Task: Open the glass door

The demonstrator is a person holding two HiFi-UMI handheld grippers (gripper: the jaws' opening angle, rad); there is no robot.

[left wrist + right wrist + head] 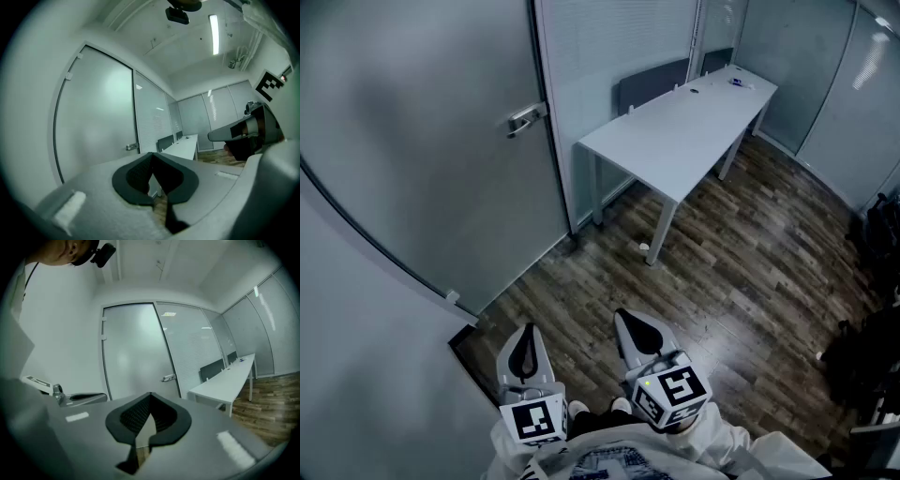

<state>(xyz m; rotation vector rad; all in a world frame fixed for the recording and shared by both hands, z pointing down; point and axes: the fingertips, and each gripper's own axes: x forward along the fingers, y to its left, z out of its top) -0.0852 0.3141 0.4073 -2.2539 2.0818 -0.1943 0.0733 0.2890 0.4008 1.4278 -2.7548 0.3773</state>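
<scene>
The frosted glass door (412, 159) stands in its frame at the left, with a metal lever handle (525, 119) near its right edge. The door (96, 117) and handle (131, 147) also show in the left gripper view, and the door (133, 352) and handle (168, 378) in the right gripper view. My left gripper (525, 330) and right gripper (626, 317) are held side by side, low and close to my body, well short of the door. Both are shut with nothing between the jaws. Each points roughly level toward the door.
A long white table (684, 127) stands right of the door along a blinds-covered glass partition (609, 47), with dark chairs (652, 86) behind it. Glass walls (825, 66) close the room at the back right. Dark bags (872, 347) sit on the wood floor at the right.
</scene>
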